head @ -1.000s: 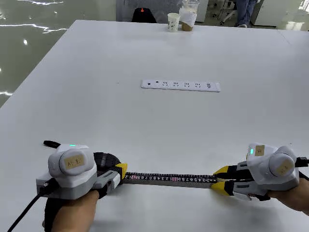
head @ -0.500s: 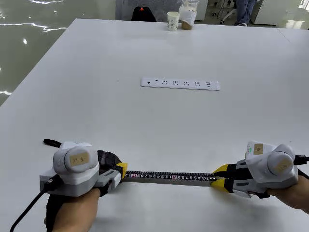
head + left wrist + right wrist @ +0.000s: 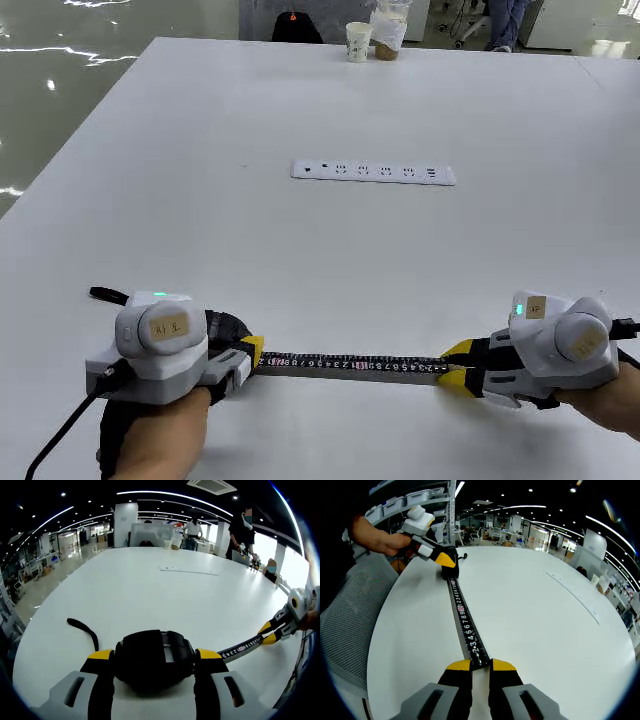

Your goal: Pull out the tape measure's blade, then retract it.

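- our left claw [image 3: 154, 655] is clamped on the tape measure [image 3: 224, 329] case on the counter [image 3: 300, 250].
- our right claw [image 3: 476, 666] pinches the blade [image 3: 350, 364] tip; the blade stretches flat between both claws.

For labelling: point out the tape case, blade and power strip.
tape case [image 3: 154, 656], left gripper view, housing top.
blade [image 3: 466, 626], right gripper view, numbered face.
power strip [image 3: 373, 173], head view, middle sockets.
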